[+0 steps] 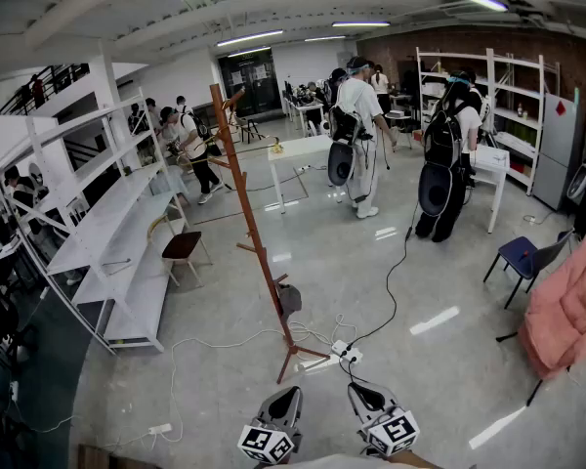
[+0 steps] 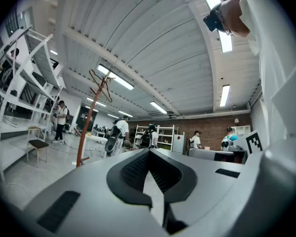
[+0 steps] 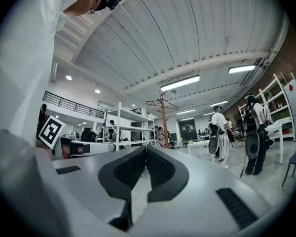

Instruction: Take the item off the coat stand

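Walk up to the coat stand [image 1: 249, 223] first; it stands well ahead of you. The grey item [image 1: 289, 300] hangs low on it (near the feet). Your left gripper [image 1: 289, 393] and right gripper [image 1: 358, 389] are both closed and empty, so open one before you reach.

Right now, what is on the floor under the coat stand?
White cables and a power strip lie by the coat stand's feet. The hanging dark item hides a bit of floor.
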A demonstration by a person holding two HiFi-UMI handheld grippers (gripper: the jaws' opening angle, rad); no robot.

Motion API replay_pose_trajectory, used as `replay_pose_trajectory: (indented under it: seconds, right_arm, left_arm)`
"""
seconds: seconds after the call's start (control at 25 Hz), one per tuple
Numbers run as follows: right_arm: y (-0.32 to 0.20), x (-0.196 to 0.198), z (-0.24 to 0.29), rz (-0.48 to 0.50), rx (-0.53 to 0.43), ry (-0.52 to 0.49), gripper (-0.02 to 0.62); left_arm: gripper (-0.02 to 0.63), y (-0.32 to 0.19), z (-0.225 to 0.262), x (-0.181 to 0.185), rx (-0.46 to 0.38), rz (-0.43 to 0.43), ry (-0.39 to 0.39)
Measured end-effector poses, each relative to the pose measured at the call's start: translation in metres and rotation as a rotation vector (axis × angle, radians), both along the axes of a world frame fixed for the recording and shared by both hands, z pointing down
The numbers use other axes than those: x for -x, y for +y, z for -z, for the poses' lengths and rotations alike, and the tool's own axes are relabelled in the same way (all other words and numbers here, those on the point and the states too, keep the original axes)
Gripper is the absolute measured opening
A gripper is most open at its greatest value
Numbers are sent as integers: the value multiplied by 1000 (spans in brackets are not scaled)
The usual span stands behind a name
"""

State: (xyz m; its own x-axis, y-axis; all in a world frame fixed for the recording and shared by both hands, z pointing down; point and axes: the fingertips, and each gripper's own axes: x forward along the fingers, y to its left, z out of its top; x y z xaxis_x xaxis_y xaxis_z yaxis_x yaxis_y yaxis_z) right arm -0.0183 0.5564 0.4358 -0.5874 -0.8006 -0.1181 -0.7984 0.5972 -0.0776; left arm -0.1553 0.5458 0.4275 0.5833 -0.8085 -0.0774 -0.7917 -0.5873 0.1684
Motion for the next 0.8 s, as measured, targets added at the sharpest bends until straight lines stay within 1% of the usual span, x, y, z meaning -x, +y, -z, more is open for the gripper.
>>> replay_pose_trajectory:
  seconds: [0.16,0.24,0.36,0.48,0.68,0.8]
  right_arm:
    - [0,1,-6,-4,26,-10,23]
    - [2,4,-8,6,26,-8,23]
    - [3,7,-9,14,28,-13,23]
    - [-1,-2,-9,2,28,-31,23]
    - [-3,-32,-13,-5,37,-83,26]
    - [-2,-46,-16,4,36,-89,25]
  left_arm:
    - [9,-10,-4,12,28,58,14]
    - [9,-11,-10,11,47,62,9]
    - [9,-11,-15,2,67,19,9]
    - [9,-11,-17,-9,82,-16,19]
    - [9,-6,-12,-40,44,-84,72]
    - [9,-7,-13,-58,41,-103,90]
